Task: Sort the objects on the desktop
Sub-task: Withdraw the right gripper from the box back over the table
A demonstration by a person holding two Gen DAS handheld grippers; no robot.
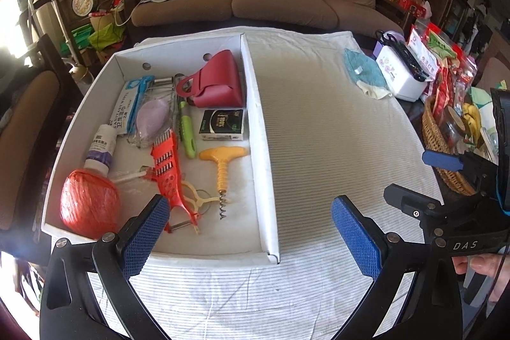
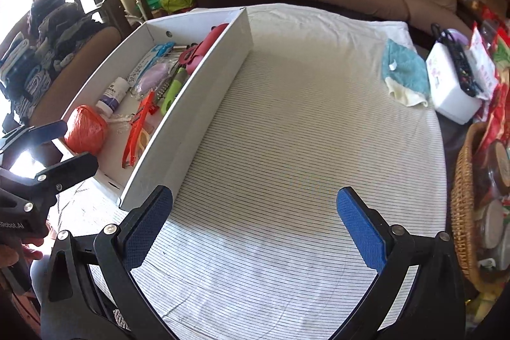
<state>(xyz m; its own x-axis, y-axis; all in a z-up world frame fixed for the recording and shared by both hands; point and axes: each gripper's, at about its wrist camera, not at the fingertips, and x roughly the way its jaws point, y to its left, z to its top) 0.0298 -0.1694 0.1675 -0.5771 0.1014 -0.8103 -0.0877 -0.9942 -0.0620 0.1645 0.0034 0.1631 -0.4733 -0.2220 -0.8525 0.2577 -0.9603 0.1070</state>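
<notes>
The white box [image 1: 259,129] of sorted objects sits ahead-left of your tongs, left gripper [image 1: 250,233] and right gripper [image 2: 255,227] both spread wide, holding nothing.

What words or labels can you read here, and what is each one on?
"DAS": right gripper body.
"SANITARY WIPES": wipes packet.
"100%": black box.
"Robot.AI": left gripper body, start cut off.
White bottle label: too small to read.
</notes>
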